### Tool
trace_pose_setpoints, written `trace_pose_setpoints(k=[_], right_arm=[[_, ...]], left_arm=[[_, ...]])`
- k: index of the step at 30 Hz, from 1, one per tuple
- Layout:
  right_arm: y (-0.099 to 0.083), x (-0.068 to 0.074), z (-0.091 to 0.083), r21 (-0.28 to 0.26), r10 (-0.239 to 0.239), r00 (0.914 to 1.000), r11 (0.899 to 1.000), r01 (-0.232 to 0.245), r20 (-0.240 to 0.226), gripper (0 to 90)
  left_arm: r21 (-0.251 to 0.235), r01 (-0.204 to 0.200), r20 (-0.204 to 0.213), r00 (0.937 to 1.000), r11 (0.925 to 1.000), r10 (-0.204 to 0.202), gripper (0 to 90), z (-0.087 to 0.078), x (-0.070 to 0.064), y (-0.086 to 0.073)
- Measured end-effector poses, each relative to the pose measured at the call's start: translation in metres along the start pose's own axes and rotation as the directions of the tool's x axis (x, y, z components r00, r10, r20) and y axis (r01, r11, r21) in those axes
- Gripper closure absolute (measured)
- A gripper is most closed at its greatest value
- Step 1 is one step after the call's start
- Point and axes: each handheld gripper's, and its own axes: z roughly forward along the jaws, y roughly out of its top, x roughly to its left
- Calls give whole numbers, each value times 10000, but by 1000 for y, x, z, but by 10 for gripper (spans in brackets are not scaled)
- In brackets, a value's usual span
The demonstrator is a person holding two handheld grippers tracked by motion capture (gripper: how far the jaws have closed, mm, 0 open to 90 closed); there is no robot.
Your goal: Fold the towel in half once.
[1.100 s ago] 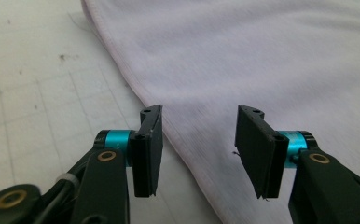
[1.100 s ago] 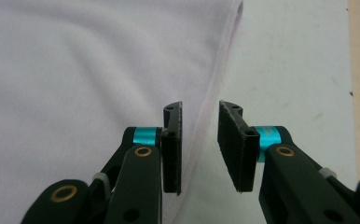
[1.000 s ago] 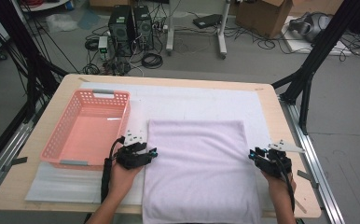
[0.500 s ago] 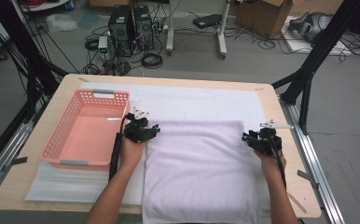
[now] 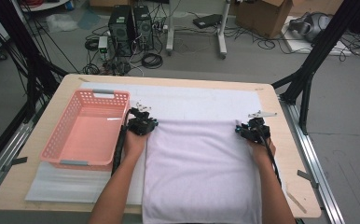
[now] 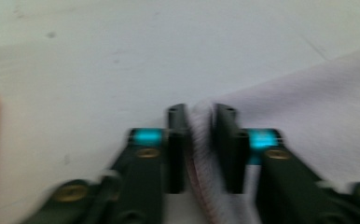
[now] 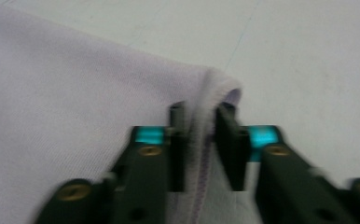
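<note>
Towel (image 5: 201, 168), one, white, laid flat on the worktop (image 5: 290, 154); far corners are gripped by the left claw (image 5: 143, 122) and right claw (image 5: 248, 128). Basket (image 5: 59, 140), one, pink, is placed just beside.

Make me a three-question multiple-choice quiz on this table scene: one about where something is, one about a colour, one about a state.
1. Where is the basket relative to the towel?
A. on the person's left
B. on the person's right
C. on top of it

2. What colour is the basket?
A. blue
B. pink
C. green

3. What is the left tool doing?
A. hanging open above the table
B. gripping the basket rim
C. clamping the towel's edge

Answers: 1 A, the high view shows it left of the towel. 2 B, its walls are pink. 3 C, the left gripper view shows fabric pinched between its jaws.
</note>
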Motion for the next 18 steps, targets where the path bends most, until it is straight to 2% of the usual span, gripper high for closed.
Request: trace_pose_setpoints(k=[1, 3, 4, 5, 6, 8, 9, 11, 12, 13, 15, 17, 18], right_arm=[[2, -1, 1, -29, -80, 9999, 10000, 80, 116, 860], [6, -3, 1, -247, 73, 9976, 9997, -56, 683, 871], [7, -4, 2, -344, 128, 9968, 9994, -101, 785, 869], [7, -4, 4, -271, 282, 9964, 9993, -261, 800, 845], [6, -4, 6, -159, 370, 9959, 9992, -358, 820, 770], [5, -9, 6, -400, 809, 9916, 9962, -773, 1006, 635], [5, -12, 3, -538, 1102, 9901, 9929, -1058, 871, 616], [5, -17, 0, -736, 1442, 9881, 9874, -1401, 537, 580], [4, -19, 0, -703, 1438, 9890, 9875, -1410, 355, 566], [4, -19, 2, -486, 1439, 9894, 9886, -1428, 183, 559], [3, -18, 7, -80, 1183, 9930, 9929, -1183, 31, 551], [3, -15, 8, -81, 1152, 9932, 9933, -1151, 146, 586], [3, -14, 8, -87, 1066, 9942, 9943, -1065, 107, 650]], left_arm=[[-123, 261, -216, 9994, 9996, -264, 829, 0, 0, 1], [-417, 972, -415, 9942, 9944, -990, 824, 1, 3, 2], [-491, 1099, -746, 9908, 9927, -1134, 797, 1, 3, 3], [-520, 1055, -1043, 9884, 9931, -1105, 756, 1, 3, 3], [-559, 1114, -1152, 9864, 9922, -1172, 696, 1, 5, 3], [-474, 1490, -1049, 9826, 9877, -1532, 564, 0, 11, 2], [-376, 1528, -894, 9838, 9875, -1556, 519, 1, 13, 1], [-93, 1269, -568, 9903, 9919, -1272, 509, 3, 12, -2], [-102, 1152, -490, 9921, 9933, -1156, 509, 3, 10, -1], [-97, 1164, -265, 9928, 9931, -1167, 518, 3, 10, -1], [-70, 1041, -80, 9945, 9945, -1041, 544, 3, 10, -2], [-72, 644, 314, 9974, 9979, -641, 698, 3, 6, -2], [-71, 397, 339, 9986, 9992, -395, 791, 3, 4, -1]])
